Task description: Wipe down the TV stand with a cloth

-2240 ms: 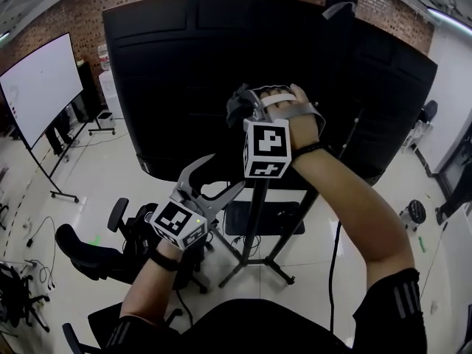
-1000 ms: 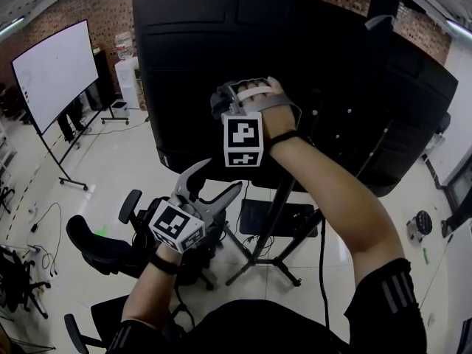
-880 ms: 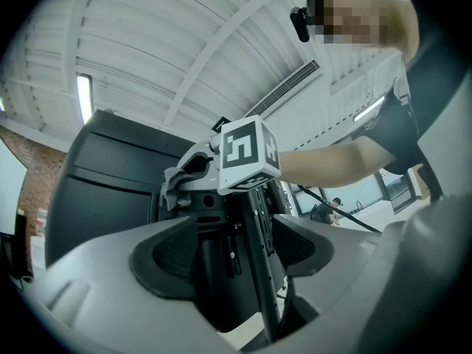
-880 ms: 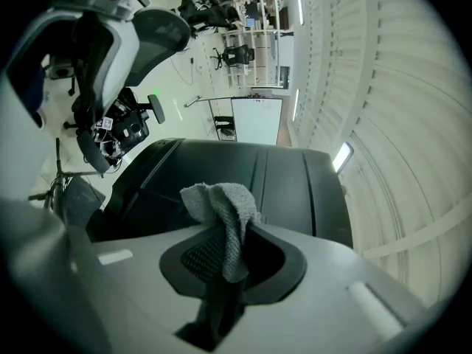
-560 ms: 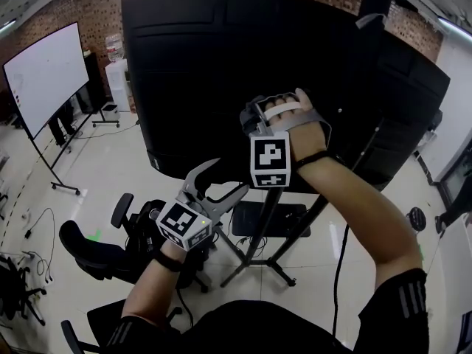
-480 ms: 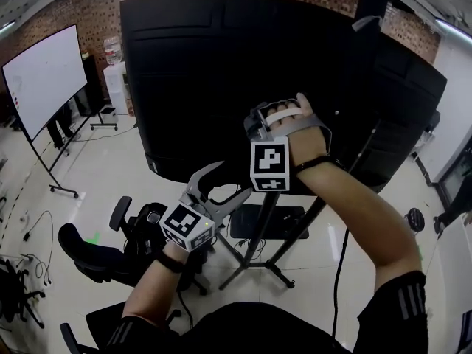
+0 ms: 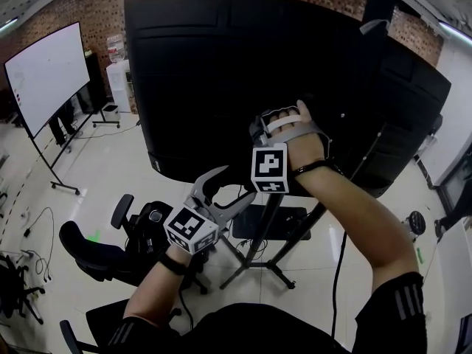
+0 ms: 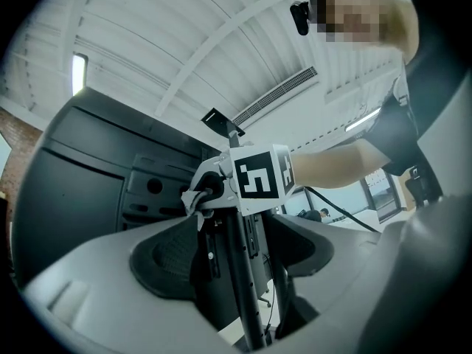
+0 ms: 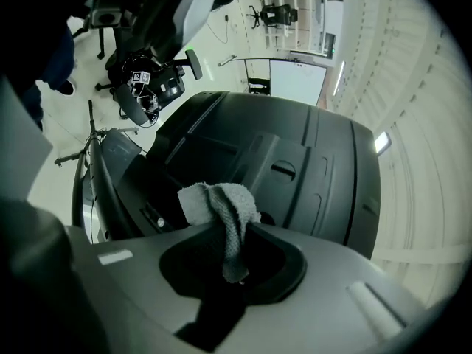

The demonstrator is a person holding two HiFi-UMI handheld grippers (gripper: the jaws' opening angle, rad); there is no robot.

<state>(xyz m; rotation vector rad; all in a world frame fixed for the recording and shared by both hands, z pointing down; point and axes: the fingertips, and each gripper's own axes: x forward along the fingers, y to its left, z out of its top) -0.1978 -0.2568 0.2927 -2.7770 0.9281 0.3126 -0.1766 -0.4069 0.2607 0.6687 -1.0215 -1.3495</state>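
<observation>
The back of a large black TV (image 7: 206, 72) stands on a black stand pole (image 7: 263, 223) with tripod legs. My right gripper (image 7: 259, 124) is raised against the lower back of the TV, just above the pole, and is shut on a grey cloth. In the right gripper view that cloth (image 9: 220, 206) hangs bunched from the right gripper (image 9: 234, 251), against the TV's moulded back (image 9: 295, 161). My left gripper (image 7: 227, 187) is lower and to the left, open and empty. In the left gripper view the pole (image 8: 247, 286) rises beyond the left gripper (image 8: 236, 268), with the cloth (image 8: 193, 198) above.
A second black panel (image 7: 402, 102) stands at the right. A whiteboard on wheels (image 7: 44, 72) is at the left, and a black office chair (image 7: 96, 249) below it. The tripod legs (image 7: 284, 273) spread over the white floor, and a cable (image 7: 341, 249) hangs at the right.
My right gripper, with the cloth, has slid from left to right and slightly down along the TV's lower back. The left gripper has stayed open and edged closer to the pole.
</observation>
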